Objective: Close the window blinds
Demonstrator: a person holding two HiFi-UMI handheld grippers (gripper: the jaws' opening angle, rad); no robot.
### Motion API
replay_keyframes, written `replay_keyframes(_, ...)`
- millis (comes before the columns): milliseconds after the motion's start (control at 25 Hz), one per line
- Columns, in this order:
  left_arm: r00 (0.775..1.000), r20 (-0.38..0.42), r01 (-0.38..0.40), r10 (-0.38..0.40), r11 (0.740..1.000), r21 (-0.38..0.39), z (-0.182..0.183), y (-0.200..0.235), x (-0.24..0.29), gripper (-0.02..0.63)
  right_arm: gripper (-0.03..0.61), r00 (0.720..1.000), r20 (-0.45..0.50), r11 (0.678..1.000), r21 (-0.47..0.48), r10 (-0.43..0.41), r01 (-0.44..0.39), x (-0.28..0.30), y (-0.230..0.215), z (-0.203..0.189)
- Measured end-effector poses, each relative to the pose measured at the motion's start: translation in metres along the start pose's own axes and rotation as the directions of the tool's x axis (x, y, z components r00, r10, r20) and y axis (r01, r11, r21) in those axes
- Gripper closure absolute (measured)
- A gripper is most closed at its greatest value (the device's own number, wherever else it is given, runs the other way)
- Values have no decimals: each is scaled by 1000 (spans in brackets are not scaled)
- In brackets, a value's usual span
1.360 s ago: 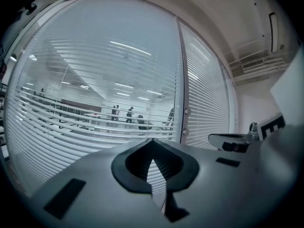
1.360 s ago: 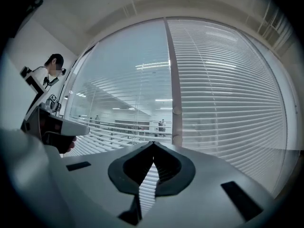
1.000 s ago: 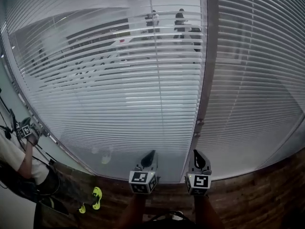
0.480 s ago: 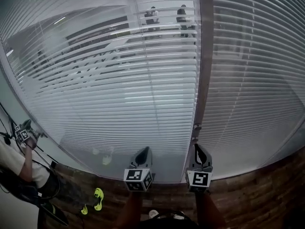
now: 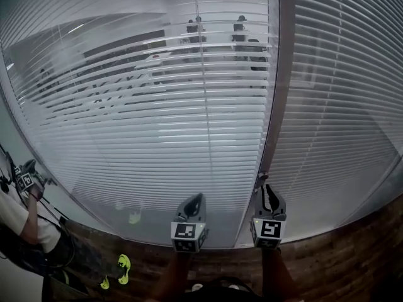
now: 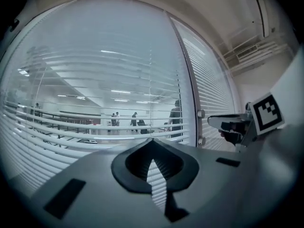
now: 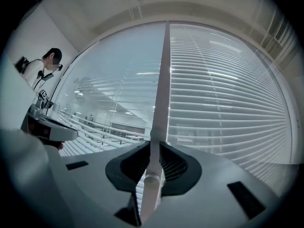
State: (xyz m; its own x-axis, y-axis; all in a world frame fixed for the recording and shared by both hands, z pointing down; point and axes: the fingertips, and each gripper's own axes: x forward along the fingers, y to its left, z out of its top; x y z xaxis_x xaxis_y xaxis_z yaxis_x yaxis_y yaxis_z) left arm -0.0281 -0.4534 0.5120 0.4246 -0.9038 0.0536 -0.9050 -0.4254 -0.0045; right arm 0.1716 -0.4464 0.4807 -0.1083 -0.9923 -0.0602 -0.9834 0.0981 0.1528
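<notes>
Blinds (image 5: 157, 124) stay part-open; right gripper (image 5: 268, 191) jaws opening around wand (image 7: 159, 103).

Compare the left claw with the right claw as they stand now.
The left claw has nothing between its jaws, which meet at the tips. The right claw has the white tilt wand between its jaws, which are opening. The left claw faces the left blind, whose slats let the room beyond show. The right claw is at the frame post between the panes. Both point at the window.
</notes>
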Motion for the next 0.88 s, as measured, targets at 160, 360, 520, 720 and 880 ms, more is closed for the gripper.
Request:
replay_keyframes(160,1000,-7,28,-28,1000,5,-4,-5,5,620,495,999,35,1000,0,-5,5,9,-1,6)
replay_keyframes(360,997,-41,64,-64,998,0,-12,-16,8,620,446,998,60,998,62,1,-5,20,-7,14)
replay_keyframes(520,997,-1,82,-82,996,19,-6,-19,8,620,446,998,55,980,194,21,-31,29,-9,13)
replay_keyframes(720,998,-8,63,-63,998,8,-6,-13,6,620,449,999,41,977,212,27,-35,29,-10,15)
replay_keyframes(880,998,1,70,-70,998,-3,-6,-10,8,620,451,998,26,972,228,54,-59,31,-8,17)
